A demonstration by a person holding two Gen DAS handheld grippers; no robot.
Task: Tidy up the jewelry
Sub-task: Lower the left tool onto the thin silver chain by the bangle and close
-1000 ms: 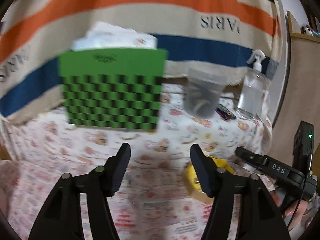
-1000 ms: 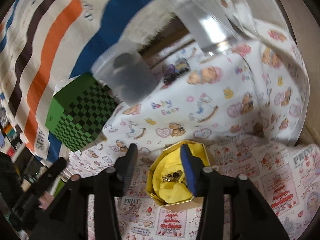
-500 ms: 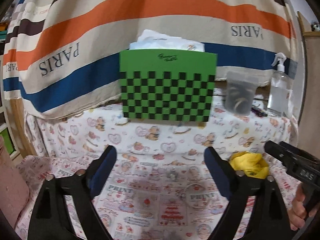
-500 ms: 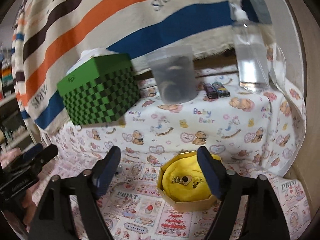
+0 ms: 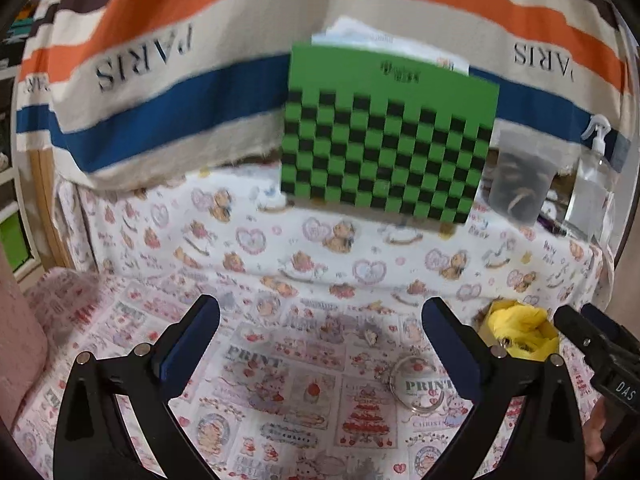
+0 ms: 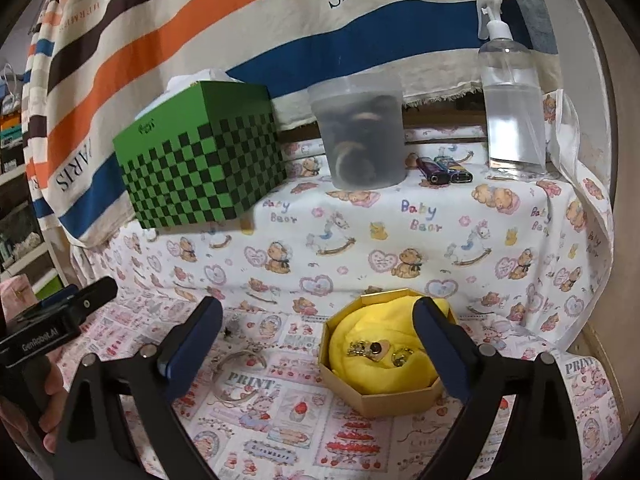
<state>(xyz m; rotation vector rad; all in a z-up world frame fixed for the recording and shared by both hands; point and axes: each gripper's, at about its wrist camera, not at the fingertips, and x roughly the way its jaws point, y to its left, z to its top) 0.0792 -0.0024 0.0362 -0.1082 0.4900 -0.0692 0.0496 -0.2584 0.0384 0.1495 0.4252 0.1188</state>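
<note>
A gold octagonal box (image 6: 394, 398) lined with yellow cloth (image 6: 360, 364) sits on the printed tablecloth; small gold jewelry pieces (image 6: 372, 349) lie on the cloth. The box also shows in the left wrist view (image 5: 520, 334). A silver bangle (image 6: 238, 376) lies on the cloth left of the box, seen too in the left wrist view (image 5: 416, 386). A small earring (image 5: 370, 336) lies behind it. My left gripper (image 5: 320, 340) is open and empty above the cloth. My right gripper (image 6: 318, 344) is open and empty, its right finger in front of the box.
A green checkered tissue box (image 6: 200, 160), a frosted plastic cup (image 6: 360, 136), lighters (image 6: 444, 170) and a clear spray bottle (image 6: 510, 100) stand on the raised ledge behind. A striped PARIS cloth (image 5: 160, 52) hangs at the back. A pink object (image 5: 16, 332) is at far left.
Both grippers have opened wide and pulled back. The right view has levelled out and the box with the jewelry now lies between its fingers.
</note>
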